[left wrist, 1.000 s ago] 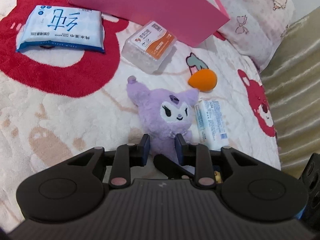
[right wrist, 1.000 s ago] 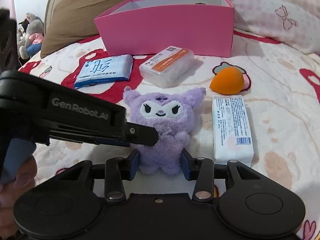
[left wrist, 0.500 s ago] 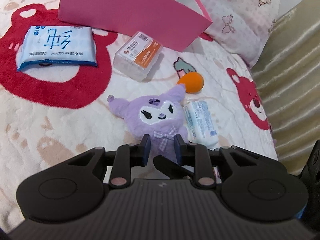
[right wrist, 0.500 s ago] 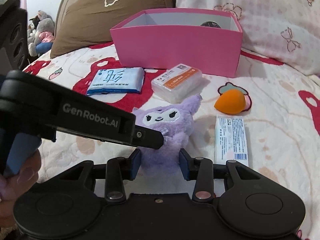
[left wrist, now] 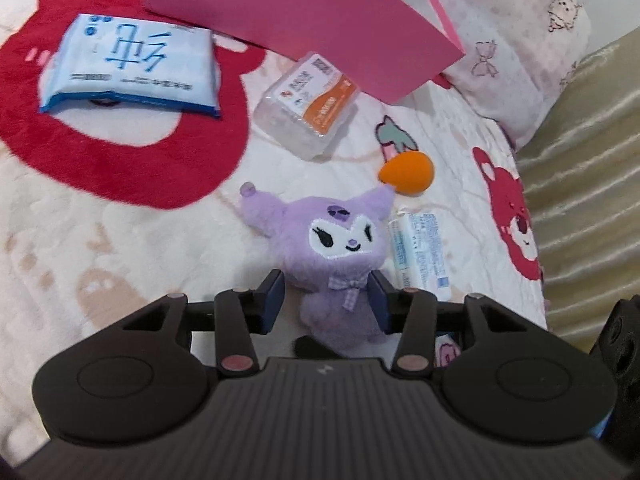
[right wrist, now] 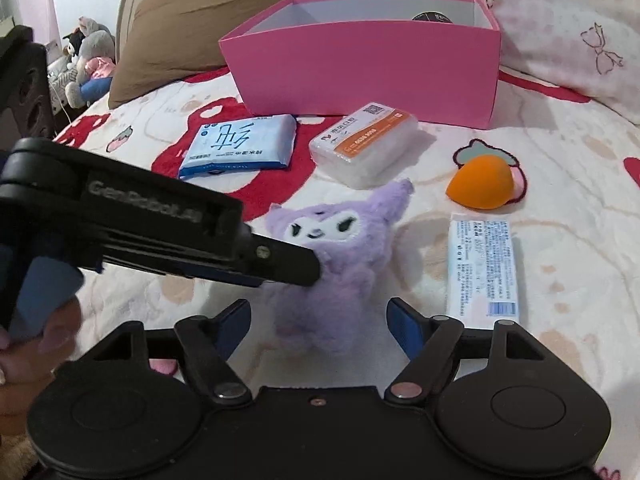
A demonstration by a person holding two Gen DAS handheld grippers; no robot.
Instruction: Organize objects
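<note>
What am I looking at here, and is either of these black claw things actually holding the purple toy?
There is no robot arm. A person holds a two-finger tool in each hand, and a fisheye camera on each looks along its fingers. One picture comes from the left tool, the other from the right tool, which also sees the left one reaching in. On the blanket lie a purple plush, a blue wipes pack, a clear case, an orange sponge and a white packet, in front of a pink box. Both tools' jaws have just been opening. The plush sits between both pairs, and neither seems to grip it.
</note>
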